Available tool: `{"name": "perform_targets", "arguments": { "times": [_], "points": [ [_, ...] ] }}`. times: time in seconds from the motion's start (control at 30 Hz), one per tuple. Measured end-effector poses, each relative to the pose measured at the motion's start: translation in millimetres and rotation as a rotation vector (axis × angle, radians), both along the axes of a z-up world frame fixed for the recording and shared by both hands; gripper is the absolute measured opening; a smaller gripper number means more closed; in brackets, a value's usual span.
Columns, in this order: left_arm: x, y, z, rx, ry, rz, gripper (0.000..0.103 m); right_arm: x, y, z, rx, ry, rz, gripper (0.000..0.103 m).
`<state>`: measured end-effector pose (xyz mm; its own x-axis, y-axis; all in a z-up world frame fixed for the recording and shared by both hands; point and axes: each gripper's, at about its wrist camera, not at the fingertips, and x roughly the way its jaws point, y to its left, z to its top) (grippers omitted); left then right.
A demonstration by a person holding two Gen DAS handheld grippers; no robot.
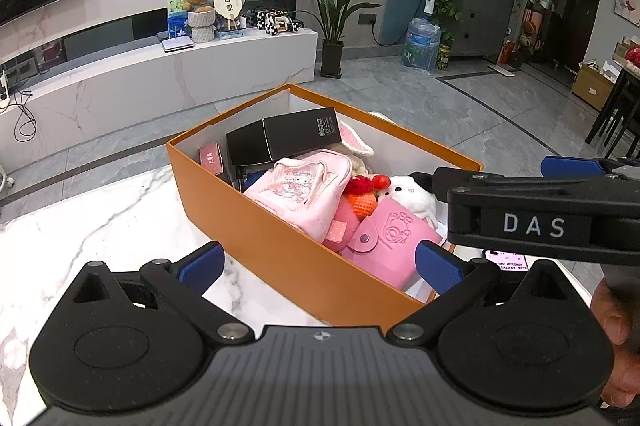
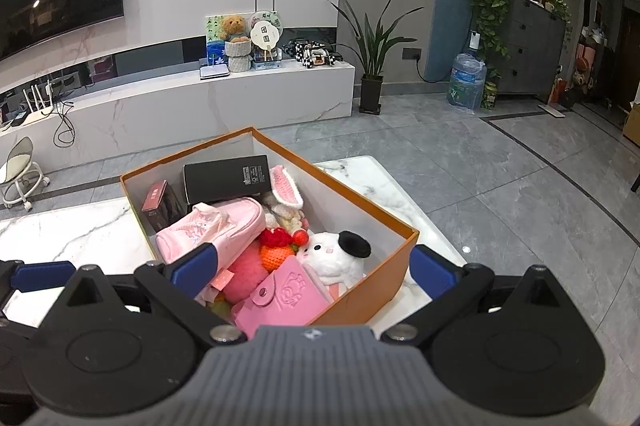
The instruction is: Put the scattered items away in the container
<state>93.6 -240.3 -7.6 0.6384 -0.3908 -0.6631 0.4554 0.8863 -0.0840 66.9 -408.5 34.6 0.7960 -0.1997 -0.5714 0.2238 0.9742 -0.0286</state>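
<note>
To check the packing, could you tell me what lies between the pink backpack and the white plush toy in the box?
In the right wrist view, an orange crocheted toy topped with red lies between the pink backpack and the white plush toy.

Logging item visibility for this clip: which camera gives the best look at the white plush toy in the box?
The right wrist view. There the white plush toy shows its face, body and black ear, unobstructed near the corner of the orange box. In the left wrist view the toy is partly hidden behind the right gripper.
</note>
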Motion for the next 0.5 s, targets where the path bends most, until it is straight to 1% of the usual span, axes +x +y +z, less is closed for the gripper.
{"name": "perform_targets", "arguments": {
  "times": [0.5],
  "points": [
    [-4.1, -1.0, 0.3, 0.007, -0.024, -0.022, 0.103, 2.1, 0.9, -0.1, -0.002, -0.002, 0.001, 0.102]
  ]
}}
